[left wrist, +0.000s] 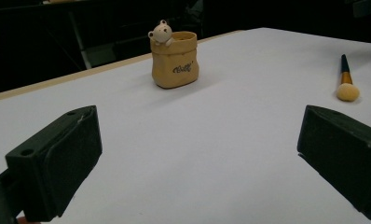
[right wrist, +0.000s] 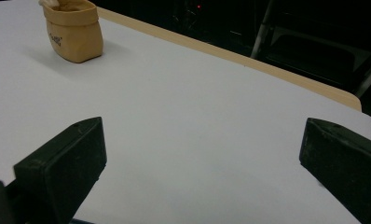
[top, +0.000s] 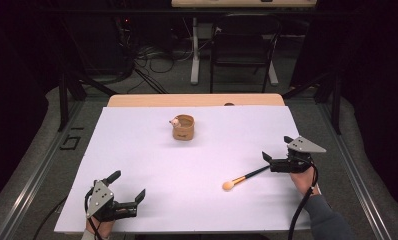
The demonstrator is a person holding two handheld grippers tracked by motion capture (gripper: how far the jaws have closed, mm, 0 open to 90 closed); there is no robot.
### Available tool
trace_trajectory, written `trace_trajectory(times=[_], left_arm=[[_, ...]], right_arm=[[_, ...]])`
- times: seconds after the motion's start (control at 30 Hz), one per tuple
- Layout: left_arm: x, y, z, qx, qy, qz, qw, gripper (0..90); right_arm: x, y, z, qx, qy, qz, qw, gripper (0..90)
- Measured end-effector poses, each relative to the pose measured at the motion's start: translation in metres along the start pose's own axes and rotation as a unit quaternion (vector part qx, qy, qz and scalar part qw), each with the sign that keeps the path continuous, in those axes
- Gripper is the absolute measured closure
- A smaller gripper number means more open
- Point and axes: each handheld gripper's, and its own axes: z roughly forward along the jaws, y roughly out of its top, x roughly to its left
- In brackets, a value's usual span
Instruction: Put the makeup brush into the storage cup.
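Judging by how things lie, the work has barely begun: nothing is held and the brush is not yet in the pot.

At the lower left of the high view, the left gripper point(top: 128, 184) rests near the front edge of the white paper-covered tabletop point(top: 137, 150), jaws spread wide and empty.

Up in the centre of that view stands the small tan bag-shaped ceramic pot with a little bear figure on its rim point(top: 183, 127), upright, well apart from both grippers.

Lower and right of centre lies the makeup brush with a black handle, gold ferrule and round orange head point(top: 244, 177), flat on the tabletop. Its handle end points toward the right gripper point(top: 277, 148) at the right edge, jaws wide open and gripping nothing; the handle tip seems just beside the nearer jaw, though contact is unclear.

What remains, likely, is to close on the handle, lift, and drop the brush into the pot.
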Motion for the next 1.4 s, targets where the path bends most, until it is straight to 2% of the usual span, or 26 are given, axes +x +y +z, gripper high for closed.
trace_trajectory(times=[0.07, 0.1, 0.23, 0.33, 0.67, 0.83, 0.9, 0.93, 1.0, 1.07, 1.13, 1.2, 1.37, 1.4], left_arm=[[0.000, 0.000, 0.000, 0.000, 0.001, 0.002, 1.0000, 0.0], [0.000, 0.000, 0.000, 0.000, 0.001, 0.000, 1.0000, 0.0], [0.001, 0.000, 0.000, 0.001, 0.000, 0.001, 1.0000, 0.0], [0.000, 0.000, 0.000, -0.001, 0.000, 0.001, 1.0000, 0.0], [0.000, 0.000, 0.000, -0.001, -0.001, 0.001, 1.0000, 0.0], [0.000, 0.000, 0.000, -0.001, 0.000, 0.002, 1.0000, 0.0], [0.000, 0.000, 0.000, -0.001, 0.000, 0.001, 1.0000, 0.0], [0.000, 0.000, 0.000, -0.001, 0.000, 0.001, 1.0000, 0.0], [0.000, 0.000, 0.000, -0.001, 0.000, 0.001, 1.0000, 0.0], [0.000, 0.000, 0.000, -0.001, 0.000, 0.001, 1.0000, 0.0], [0.000, 0.000, 0.000, -0.001, 0.000, 0.001, 1.0000, 0.0], [0.000, 0.000, 0.000, -0.001, 0.000, 0.001, 1.0000, 0.0], [0.000, 0.000, 0.000, -0.002, -0.001, 0.001, 1.0000, 0.0], [0.000, 0.000, 0.000, -0.002, -0.001, 0.001, 1.0000, 0.0]], right_arm=[[0.000, 0.001, 0.001, 0.006, 0.004, -0.002, 1.0000, 0.0], [0.000, 0.002, 0.002, 0.006, 0.004, -0.012, 0.9999, 0.0], [-0.001, 0.006, 0.004, 0.018, 0.027, -0.026, 0.9991, 0.0], [-0.003, 0.009, 0.004, 0.023, 0.034, -0.031, 0.9987, 0.0], [-0.010, 0.013, 0.004, 0.037, 0.041, -0.041, 0.9976, 0.0], [-0.013, 0.016, 0.004, 0.065, 0.039, -0.052, 0.9957, 0.0], [-0.013, 0.016, 0.005, 0.067, 0.040, -0.055, 0.9954, 0.0], [-0.013, 0.017, 0.005, 0.080, 0.048, -0.061, 0.9938, 0.0], [-0.013, 0.018, 0.006, 0.078, 0.050, -0.064, 0.9937, 0.0], [-0.012, 0.020, 0.008, 0.096, 0.067, -0.076, 0.9902, 0.0], [-0.012, 0.020, 0.009, 0.101, 0.070, -0.080, 0.9892, 0.4], [-0.012, 0.023, 0.011, 0.115, 0.084, -0.094, 0.9853, 5.0], [-0.013, 0.029, 0.016, 0.140, 0.100, -0.116, 0.9783, 4.5], [-0.013, 0.029, 0.016, 0.140, 0.100, -0.116, 0.9783, 4.5]])
